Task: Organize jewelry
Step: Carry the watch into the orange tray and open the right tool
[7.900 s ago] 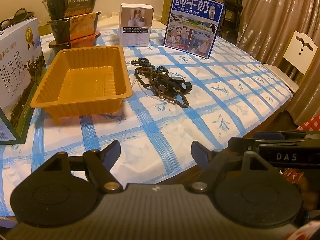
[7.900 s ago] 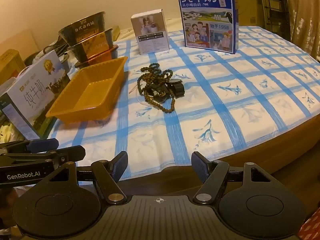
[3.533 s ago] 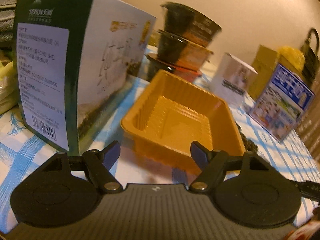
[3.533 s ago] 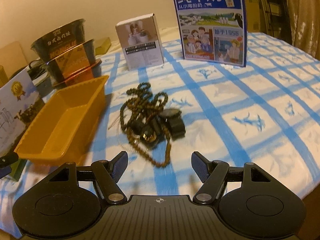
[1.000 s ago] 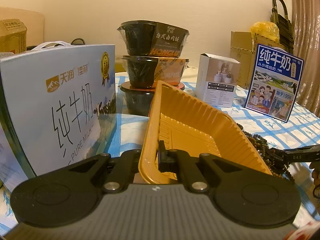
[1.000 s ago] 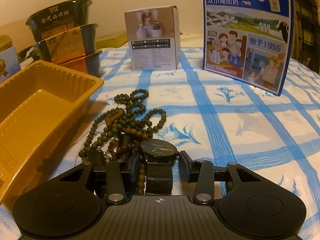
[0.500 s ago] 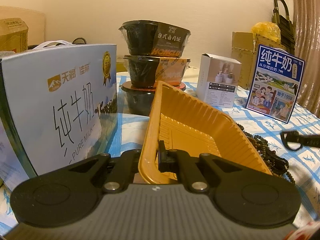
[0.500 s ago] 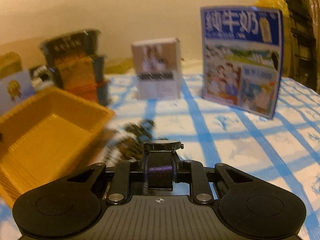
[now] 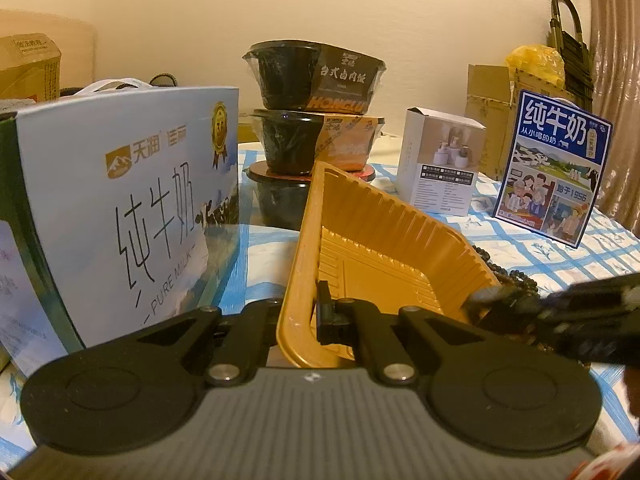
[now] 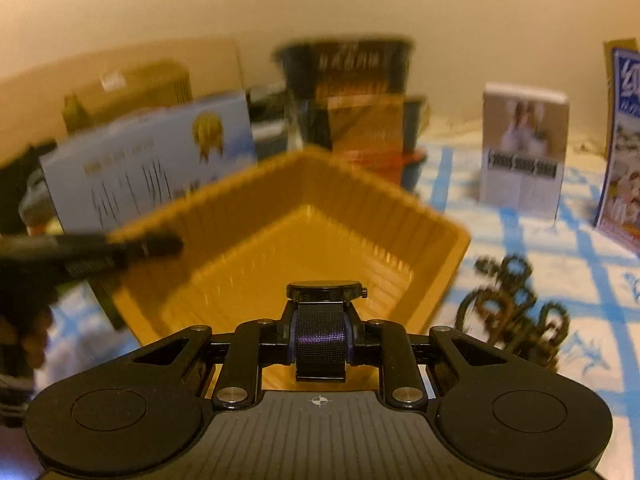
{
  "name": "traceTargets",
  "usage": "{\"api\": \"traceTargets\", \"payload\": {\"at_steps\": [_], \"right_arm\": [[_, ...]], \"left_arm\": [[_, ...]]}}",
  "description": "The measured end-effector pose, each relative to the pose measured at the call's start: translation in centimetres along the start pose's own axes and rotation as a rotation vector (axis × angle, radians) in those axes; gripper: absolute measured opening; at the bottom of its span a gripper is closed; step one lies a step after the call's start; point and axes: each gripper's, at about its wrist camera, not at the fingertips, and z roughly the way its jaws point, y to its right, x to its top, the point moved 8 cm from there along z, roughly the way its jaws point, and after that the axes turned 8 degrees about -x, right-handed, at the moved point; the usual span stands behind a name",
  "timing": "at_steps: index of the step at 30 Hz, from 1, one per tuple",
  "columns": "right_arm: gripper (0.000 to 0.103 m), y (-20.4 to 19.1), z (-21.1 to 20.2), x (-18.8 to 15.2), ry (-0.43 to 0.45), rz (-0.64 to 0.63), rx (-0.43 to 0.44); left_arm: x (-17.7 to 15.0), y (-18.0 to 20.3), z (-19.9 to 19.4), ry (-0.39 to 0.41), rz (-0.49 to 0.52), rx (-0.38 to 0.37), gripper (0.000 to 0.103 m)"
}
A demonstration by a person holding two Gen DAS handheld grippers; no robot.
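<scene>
Your right gripper (image 10: 319, 338) is clamped on the watch (image 10: 320, 330) by its mesh strap, jaws having just closed in on it, dial standing up at twelve o'clock of the fingers. Your left gripper (image 9: 306, 312) is pinched shut on the near rim of the orange tray (image 9: 384, 248), tipping it up. You're mid-carry: the watch hangs over the tray's near edge. Next, ease forward over the tray floor, lower, and let go gently. The bead strands (image 10: 516, 304) wait at three o'clock on the checked cloth (image 10: 592, 264).
</scene>
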Motion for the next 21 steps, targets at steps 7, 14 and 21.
{"api": "traceTargets", "payload": {"at_steps": [7,14,21], "right_arm": [[0.036,-0.2,1.0,-0.9,-0.029,-0.022,-0.015],[0.046,2.1,-2.6,0.1,0.018,0.055,-0.015],[0.046,9.9,-4.4,-2.1,-0.021,0.135,-0.235]], "left_arm": [[-0.1,-0.1,0.0,0.001,-0.003,0.007,0.004],[-0.2,-0.1,0.0,0.001,-0.009,0.007,0.004],[-0.3,-0.1,-0.1,0.003,-0.010,0.007,0.004]]}}
